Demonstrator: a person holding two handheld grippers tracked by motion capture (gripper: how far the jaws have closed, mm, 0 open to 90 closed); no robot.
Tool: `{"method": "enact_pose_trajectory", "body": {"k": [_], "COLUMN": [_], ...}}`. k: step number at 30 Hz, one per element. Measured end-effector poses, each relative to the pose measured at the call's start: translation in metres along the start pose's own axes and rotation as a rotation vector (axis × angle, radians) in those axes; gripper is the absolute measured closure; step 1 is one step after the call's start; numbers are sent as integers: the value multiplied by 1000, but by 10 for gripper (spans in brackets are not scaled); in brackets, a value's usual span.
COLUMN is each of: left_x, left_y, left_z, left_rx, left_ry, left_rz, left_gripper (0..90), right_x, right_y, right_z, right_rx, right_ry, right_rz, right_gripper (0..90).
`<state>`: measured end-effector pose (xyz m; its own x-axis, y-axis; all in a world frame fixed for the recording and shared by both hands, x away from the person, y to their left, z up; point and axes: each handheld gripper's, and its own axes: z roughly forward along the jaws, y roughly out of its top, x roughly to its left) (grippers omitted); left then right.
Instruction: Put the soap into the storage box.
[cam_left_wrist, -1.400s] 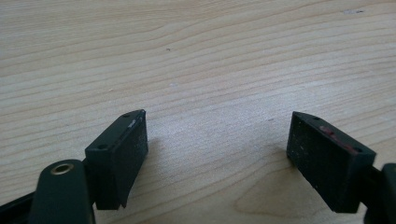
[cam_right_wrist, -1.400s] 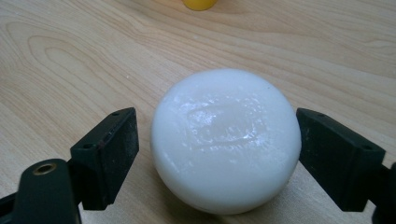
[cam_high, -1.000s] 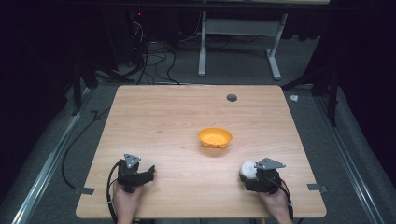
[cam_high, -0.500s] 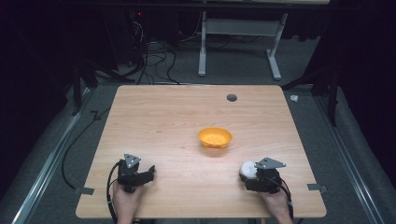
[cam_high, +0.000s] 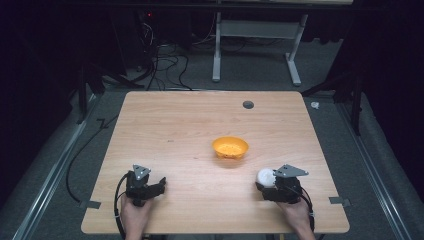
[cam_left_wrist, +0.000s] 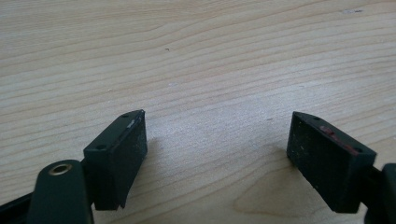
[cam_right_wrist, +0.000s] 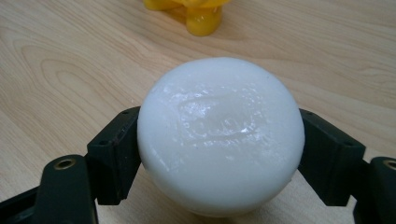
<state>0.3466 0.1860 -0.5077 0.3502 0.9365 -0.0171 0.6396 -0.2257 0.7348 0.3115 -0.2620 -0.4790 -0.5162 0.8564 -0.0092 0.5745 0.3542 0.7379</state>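
White ball (cam_right_wrist: 218, 135) (gripped), wooden table (cam_high: 175, 130), dark room

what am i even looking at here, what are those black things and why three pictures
No robot arm here: a person at a wooden table holds a hand-worked two-jaw gripper in each hand. The high view looks down from above the person's side. The other two pictures come from small cameras riding on each gripper, looking along its black jaws. The left gripper is open, with bare wood between its jaws. The right gripper is shut on a smooth white ball; in the high view that ball shows near the table's front right. A little farther out stands an orange bowl.
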Motion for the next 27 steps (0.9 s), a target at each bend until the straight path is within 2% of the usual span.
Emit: {"method": "enact_pose_trajectory", "body": {"k": [5, 8, 12, 18, 27], "left_x": [0, 0, 0, 0, 0], "left_y": [0, 0, 0, 0, 0], "left_z": [0, 0, 0, 0, 0], "left_rx": [0, 0, 0, 1, 3], "left_ry": [0, 0, -1, -3, -4], "left_rz": [0, 0, 2, 5, 10], "left_gripper": [207, 207, 207, 207, 204], "right_x": [-1, -3, -2, -4, -6], "right_y": [8, 12, 17, 32, 55], "right_z": [-2, -4, -5, -7, -2], "right_rx": [-24, -37, -41, -82, -95], "right_ry": [27, 48, 32, 109, 124], "right_rz": [-3, 16, -1, 25, 24], "right_gripper": [237, 237, 236, 237, 237]}}
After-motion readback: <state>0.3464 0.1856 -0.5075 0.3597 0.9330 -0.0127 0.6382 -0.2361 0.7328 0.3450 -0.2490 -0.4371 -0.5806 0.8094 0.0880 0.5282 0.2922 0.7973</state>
